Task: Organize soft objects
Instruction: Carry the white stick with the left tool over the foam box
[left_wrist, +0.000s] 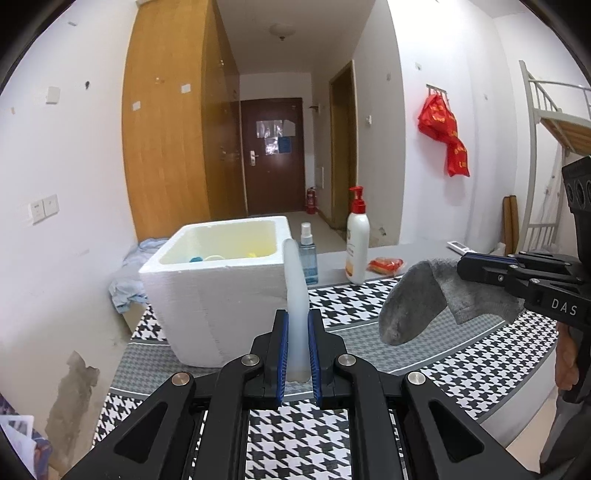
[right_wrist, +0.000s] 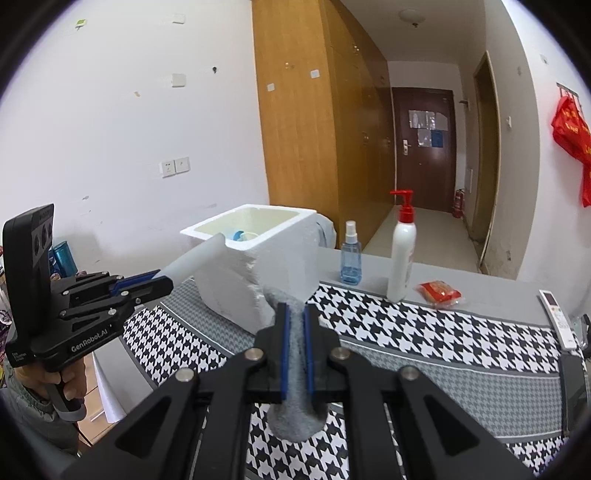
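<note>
Left tool (left_wrist: 296, 350) clenched on pale squashy tube (left_wrist: 295, 280); right tool (right_wrist: 295, 347) pinches limp grey sock (right_wrist: 293, 354) mid-length (light, likely slip-prone).

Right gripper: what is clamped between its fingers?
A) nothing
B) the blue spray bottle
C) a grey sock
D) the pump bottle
C: the right gripper is closed on a grey sock, which hangs from it above the houndstooth cloth.
</note>
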